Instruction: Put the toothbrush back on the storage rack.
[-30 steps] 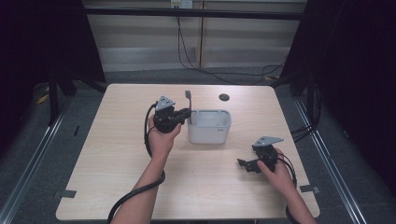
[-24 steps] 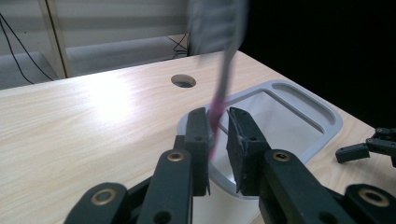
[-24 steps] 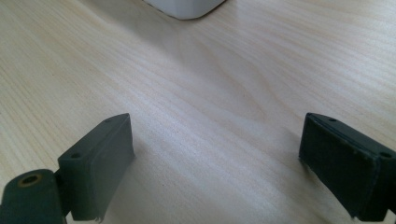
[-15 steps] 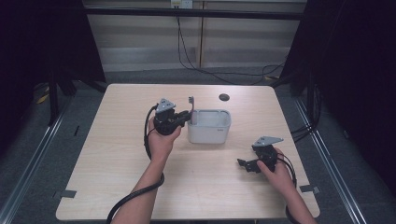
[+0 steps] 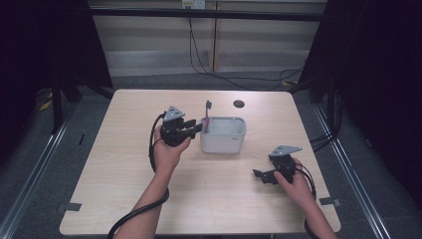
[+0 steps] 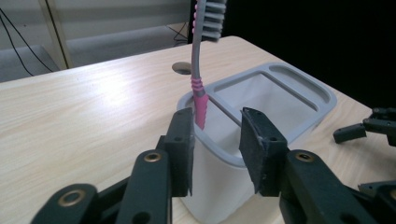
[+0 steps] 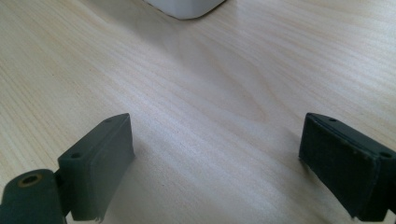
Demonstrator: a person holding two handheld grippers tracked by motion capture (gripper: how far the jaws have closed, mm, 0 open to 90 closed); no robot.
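Right gripper (image 5: 263, 175) rests low over the desk (image 5: 119, 199) near its near right corner, jaws spread wide, nothing between them. Left gripper (image 5: 197, 128), farther in toward the desk's centre, has just been opening its jaws: they stand partly apart astride the near rim of the white holder (image 5: 224, 143), the pads clear of the toothbrush (image 6: 200, 88). The toothbrush stands nearly upright in the holder's left compartment, pink handle down, grey bristle head up. A dark round grommet (image 5: 239, 103) sits near the far edge.
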